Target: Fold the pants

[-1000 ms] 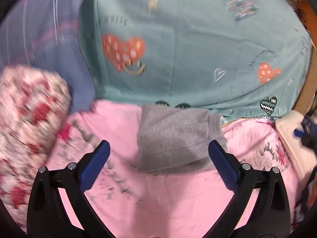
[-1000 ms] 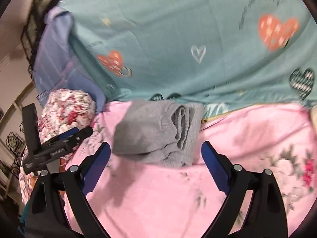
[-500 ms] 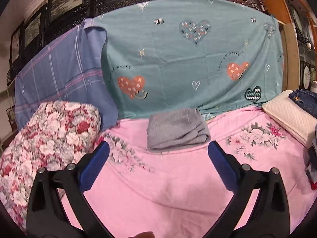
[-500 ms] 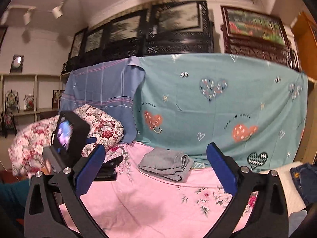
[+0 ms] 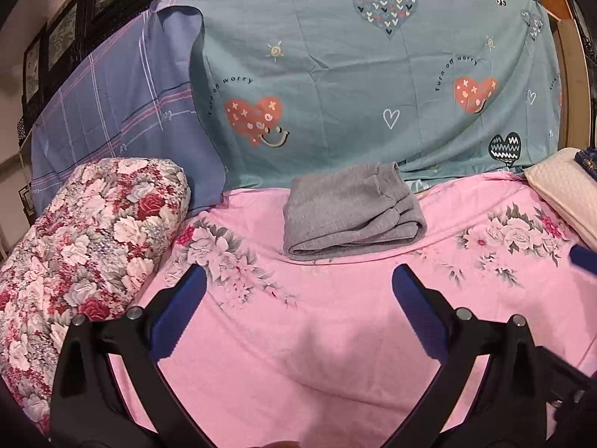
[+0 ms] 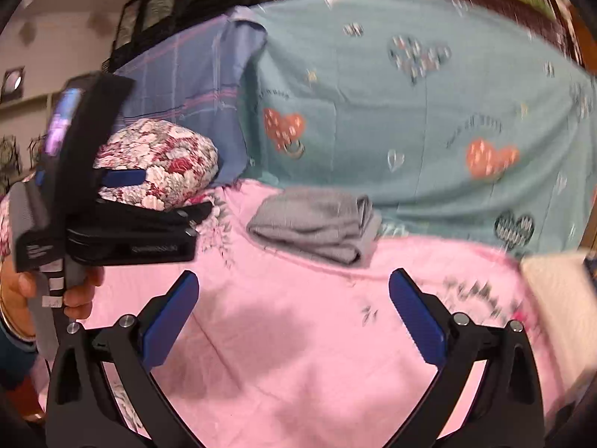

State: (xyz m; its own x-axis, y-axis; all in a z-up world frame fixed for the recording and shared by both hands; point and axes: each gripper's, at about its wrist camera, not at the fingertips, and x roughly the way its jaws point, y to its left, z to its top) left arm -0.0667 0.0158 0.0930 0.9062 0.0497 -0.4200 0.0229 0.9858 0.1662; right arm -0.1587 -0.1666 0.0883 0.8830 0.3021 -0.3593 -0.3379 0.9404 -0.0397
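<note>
Grey knit pants (image 5: 350,211), folded into a compact bundle, are being shown lying on the pink floral bedsheet (image 5: 335,336) at its far edge, against the teal heart-print cloth (image 5: 354,74) draped behind. A red-and-white floral quilt roll (image 5: 86,239) is being seen at left, a cream pillow (image 5: 563,186) at right. The left gripper (image 5: 298,298) and right gripper (image 6: 293,295) are both being held well short of the pants, jaws spread wide apart, nothing between them. The left gripper is being held by a hand (image 6: 48,291), seen in the right wrist view.
</note>
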